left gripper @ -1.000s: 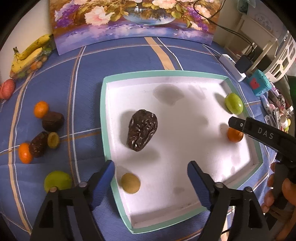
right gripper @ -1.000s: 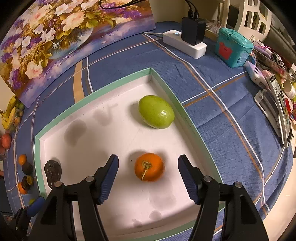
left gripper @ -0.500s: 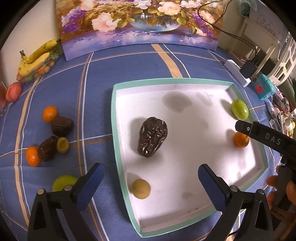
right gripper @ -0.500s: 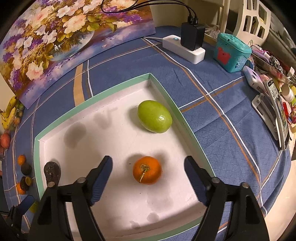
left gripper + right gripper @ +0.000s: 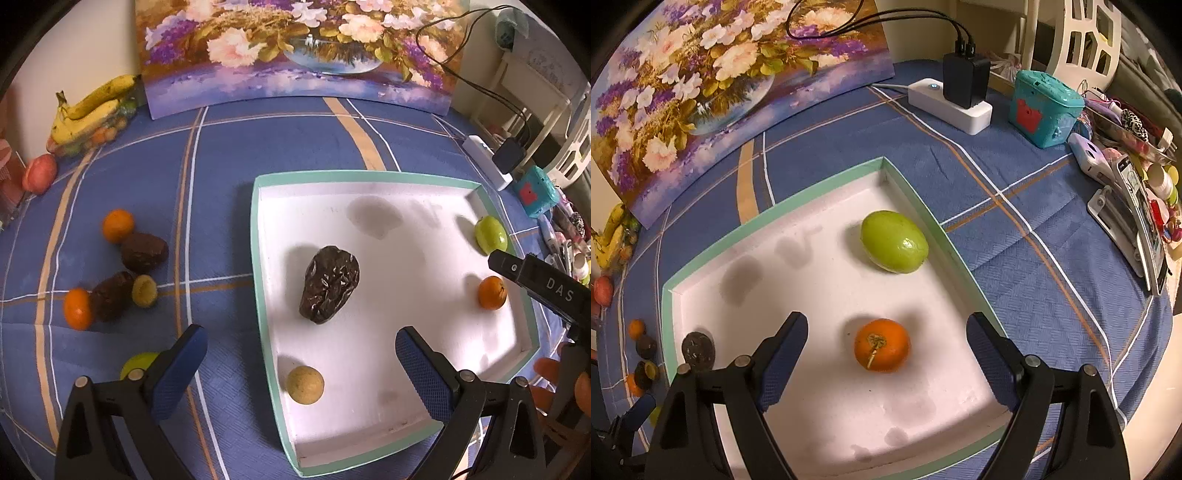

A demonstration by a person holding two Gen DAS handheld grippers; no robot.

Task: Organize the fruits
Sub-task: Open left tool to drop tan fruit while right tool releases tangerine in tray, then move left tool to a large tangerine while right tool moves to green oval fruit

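Four in tray (image 5: 266, 295): tan ball (image 5: 306, 384), wrinkled dark fruit (image 5: 328, 290), orange (image 5: 881, 345), green fruit (image 5: 894, 242).
Left gripper (image 5: 301, 365): jaws just opened wide, empty.
Right gripper (image 5: 886, 354): jaws just opened, orange between, untouched.
Left on cloth (image 5: 221, 155): six loose fruits (image 5: 144, 253).
Progress: roughly two-fifths.
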